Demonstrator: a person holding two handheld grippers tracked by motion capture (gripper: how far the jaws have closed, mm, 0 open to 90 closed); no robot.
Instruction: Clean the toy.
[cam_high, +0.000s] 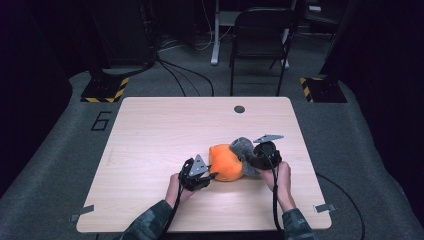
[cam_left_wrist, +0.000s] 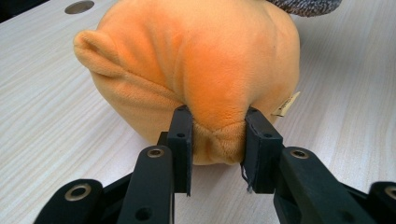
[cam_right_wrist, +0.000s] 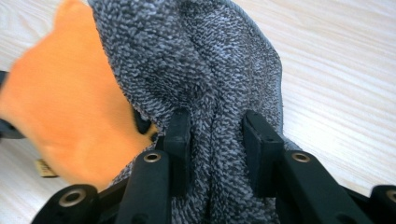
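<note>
At the table's centre, the left gripper pinches the orange plush toy; the right gripper pinches its grey terry cloth.

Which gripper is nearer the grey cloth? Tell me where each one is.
Right. The right gripper is clamped on the grey cloth; the left gripper pinches the orange plush toy's far side, away from the cloth.

Left claw clamped, jaws nearly level; right claw clamped, both forearms low over table.
</note>
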